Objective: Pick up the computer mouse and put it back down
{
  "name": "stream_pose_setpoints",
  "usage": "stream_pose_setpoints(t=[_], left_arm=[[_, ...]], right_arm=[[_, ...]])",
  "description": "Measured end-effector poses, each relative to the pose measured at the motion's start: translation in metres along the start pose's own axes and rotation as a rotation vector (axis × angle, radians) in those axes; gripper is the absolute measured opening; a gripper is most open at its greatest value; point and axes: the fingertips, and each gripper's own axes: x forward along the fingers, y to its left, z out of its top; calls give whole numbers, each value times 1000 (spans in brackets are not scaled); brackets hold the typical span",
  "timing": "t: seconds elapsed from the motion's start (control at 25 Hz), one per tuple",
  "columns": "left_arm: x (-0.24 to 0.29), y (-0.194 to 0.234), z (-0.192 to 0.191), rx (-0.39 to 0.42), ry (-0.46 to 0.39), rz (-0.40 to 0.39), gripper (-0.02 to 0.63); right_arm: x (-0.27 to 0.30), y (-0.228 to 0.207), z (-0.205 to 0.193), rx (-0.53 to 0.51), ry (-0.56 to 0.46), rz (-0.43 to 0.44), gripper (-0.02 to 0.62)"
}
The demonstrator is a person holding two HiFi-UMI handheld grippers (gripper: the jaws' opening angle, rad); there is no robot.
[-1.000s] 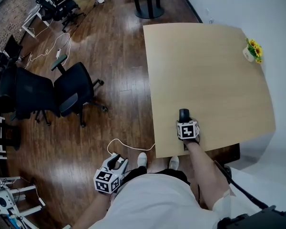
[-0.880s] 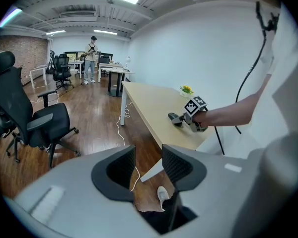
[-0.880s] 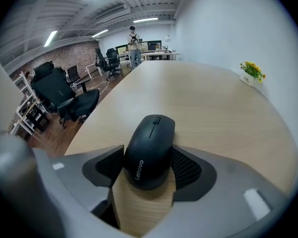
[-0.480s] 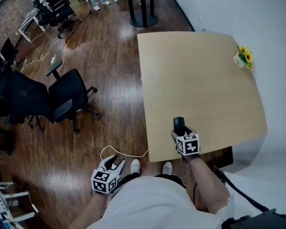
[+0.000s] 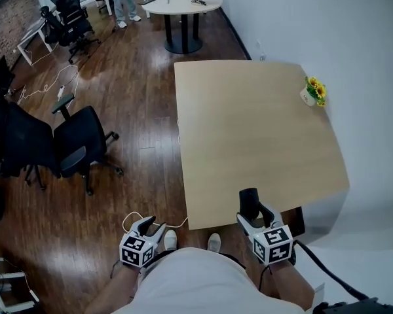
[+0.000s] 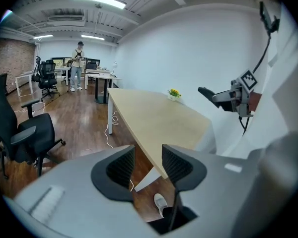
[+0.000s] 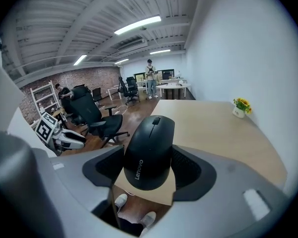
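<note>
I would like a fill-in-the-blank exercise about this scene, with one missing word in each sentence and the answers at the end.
The right gripper is shut on a black computer ____. The left gripper, its jaws apart, holds ____. The small pot on the table holds ____ flowers.
Missing words: mouse; nothing; yellow.

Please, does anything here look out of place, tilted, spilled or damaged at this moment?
Nothing looks spilled or damaged. Only the black computer mouse is off the light wooden table, clamped in the right gripper.
</note>
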Motion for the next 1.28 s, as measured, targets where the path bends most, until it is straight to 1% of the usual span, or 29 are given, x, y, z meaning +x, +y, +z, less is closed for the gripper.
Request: stream_pose_setpoints(t=[0.2,0.4,0.56,0.68,0.84,1.04,1.16,1.28], left_arm=[[7,-19,4,49,3,-37,149],[9,-32,14,54,-24,-67,147],[8,-35,21,54,-51,-58,153],[6,-34,21,63,-56,-44,155],[3,-34,18,55,-59,-28,155],[-5,-32,12,44,-58,-7,155],[-10,-30,9,33,-59,7,155],[-15,-28,6,19,-60,24,155]], right_arm=[[-36,-7,2,11,-46,-31,299],[-48,-9,1,18,-72,-39,299],[-54,-13,-1,17,-80,-46,299],[-55,-14,-3,10,-79,-48,298],[-53,-17,-4,3,-74,-46,298],[-28,-24,-13,-5,-42,-32,298],[3,-33,-23,-2,-13,-30,298],[45,-46,-40,24,26,-32,298]])
